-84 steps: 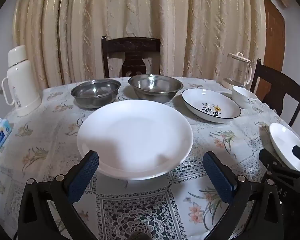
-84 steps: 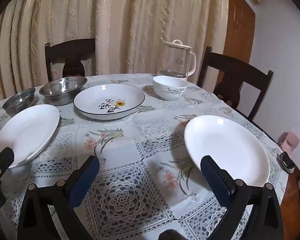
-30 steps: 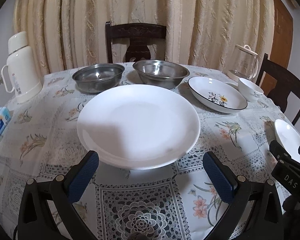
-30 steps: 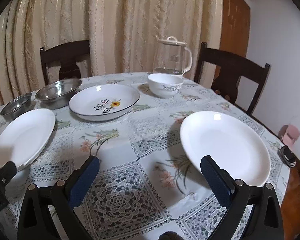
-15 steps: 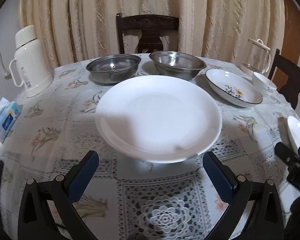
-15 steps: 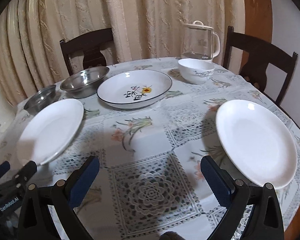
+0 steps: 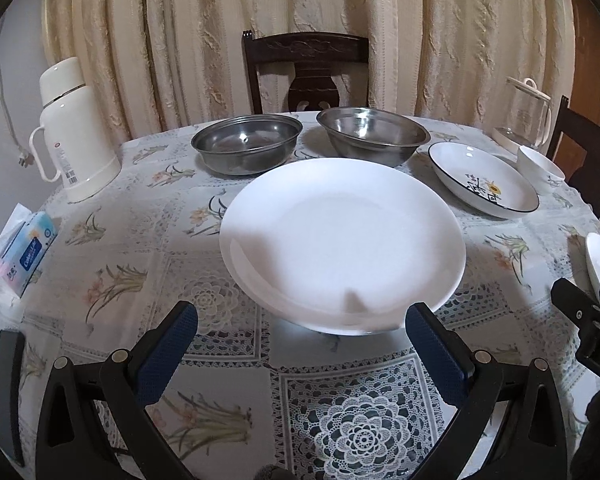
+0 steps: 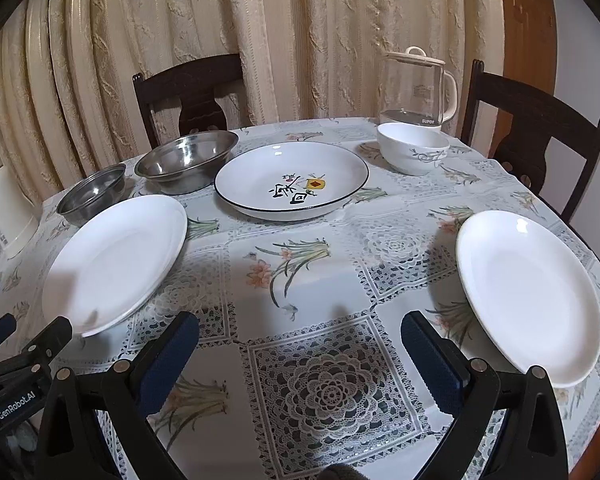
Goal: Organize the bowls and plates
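Observation:
A large white plate (image 7: 342,240) lies on the tablecloth just ahead of my open left gripper (image 7: 300,336), nothing between the fingers. Behind it stand two steel bowls (image 7: 246,144) (image 7: 374,138), and to the right a flower-painted plate (image 7: 482,180) and a white bowl (image 7: 540,168). My right gripper (image 8: 300,344) is open over bare cloth. From that side, a second white plate (image 8: 528,296) lies at its right, the first white plate (image 8: 116,260) at the left, the painted plate (image 8: 292,180) and white bowl (image 8: 414,152) farther back.
A white thermos (image 7: 74,132) and a tissue pack (image 7: 24,254) sit at the table's left. A glass kettle (image 8: 418,88) stands at the back right. Dark chairs (image 7: 306,72) (image 8: 540,140) ring the round table before a curtain. A dark flat object (image 7: 6,392) lies at the left edge.
Both grippers stayed open and shifted slightly. The left view drew nearer to the white plate; the right view swung left, so its white plate now lies further right.

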Motion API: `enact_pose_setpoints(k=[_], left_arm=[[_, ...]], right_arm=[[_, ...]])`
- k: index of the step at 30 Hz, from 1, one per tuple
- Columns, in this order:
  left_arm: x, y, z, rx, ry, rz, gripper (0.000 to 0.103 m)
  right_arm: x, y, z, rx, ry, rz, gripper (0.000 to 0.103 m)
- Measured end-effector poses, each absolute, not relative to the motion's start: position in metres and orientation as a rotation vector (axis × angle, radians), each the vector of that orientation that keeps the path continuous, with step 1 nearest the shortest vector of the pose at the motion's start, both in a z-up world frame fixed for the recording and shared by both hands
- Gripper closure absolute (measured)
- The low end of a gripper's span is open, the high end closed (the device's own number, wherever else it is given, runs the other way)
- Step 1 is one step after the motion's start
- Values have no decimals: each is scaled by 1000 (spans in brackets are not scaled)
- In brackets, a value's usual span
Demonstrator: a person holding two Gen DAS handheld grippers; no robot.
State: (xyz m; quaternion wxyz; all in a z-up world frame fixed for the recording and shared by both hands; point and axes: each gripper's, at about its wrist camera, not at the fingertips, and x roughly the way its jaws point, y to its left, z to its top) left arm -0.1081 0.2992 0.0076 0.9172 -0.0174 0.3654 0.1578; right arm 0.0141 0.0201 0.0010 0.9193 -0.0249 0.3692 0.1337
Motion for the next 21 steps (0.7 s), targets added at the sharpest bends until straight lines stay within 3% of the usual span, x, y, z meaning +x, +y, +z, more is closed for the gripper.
enact_pose_setpoints(k=[21], left_arm=[[-94,328,8,-122,809,301,0]], right_arm=[[30,39,1,-38,815,363,0]])
